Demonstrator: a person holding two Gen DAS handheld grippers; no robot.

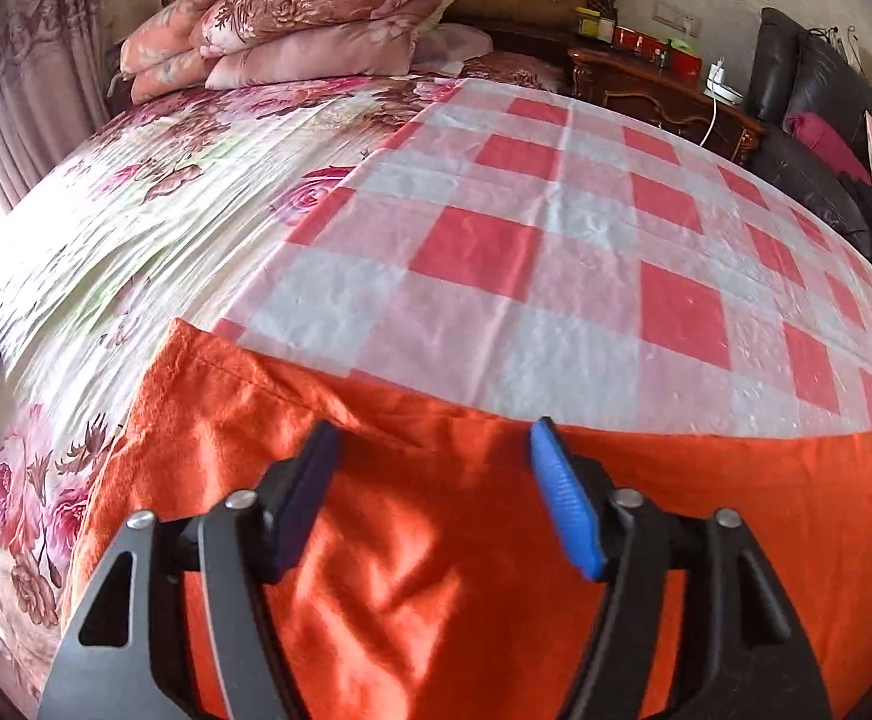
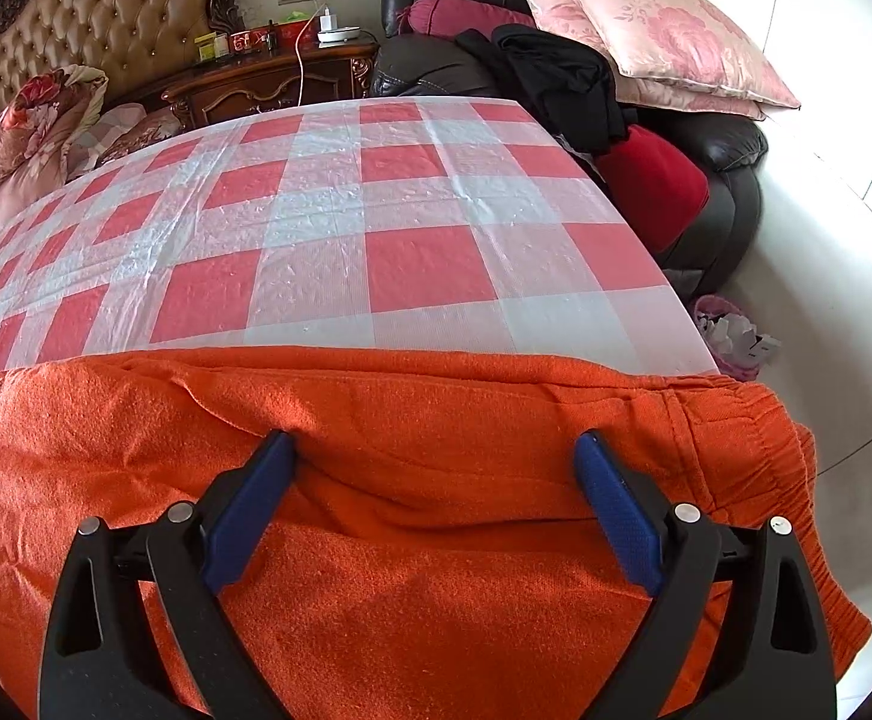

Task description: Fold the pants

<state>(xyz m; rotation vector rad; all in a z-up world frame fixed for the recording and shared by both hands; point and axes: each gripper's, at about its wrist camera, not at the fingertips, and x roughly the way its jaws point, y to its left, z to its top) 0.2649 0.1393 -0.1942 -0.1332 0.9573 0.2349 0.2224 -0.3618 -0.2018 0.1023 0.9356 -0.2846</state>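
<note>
Orange pants (image 1: pixel 424 528) lie along the near edge of a red-and-white checked sheet (image 1: pixel 556 252) on the bed. In the left wrist view their hemmed leg end (image 1: pixel 196 354) reaches onto the floral bedspread. My left gripper (image 1: pixel 433 435) hovers over the cloth, open, with nothing pinched between its blue pads. In the right wrist view the pants (image 2: pixel 412 432) show their elastic waistband (image 2: pixel 754 450) at the right, hanging at the bed's corner. My right gripper (image 2: pixel 436 441) stands wide open over the cloth, its fingertips close to the fabric without gripping it.
A floral bedspread (image 1: pixel 154 228) covers the left half of the bed, with stacked pillows (image 1: pixel 292 24) at the headboard. A wooden nightstand (image 2: pixel 268 78) with small items stands behind. A dark leather sofa (image 2: pixel 718 180) with cushions and black clothes sits right of the bed. A pink bin (image 2: pixel 730 330) is on the floor.
</note>
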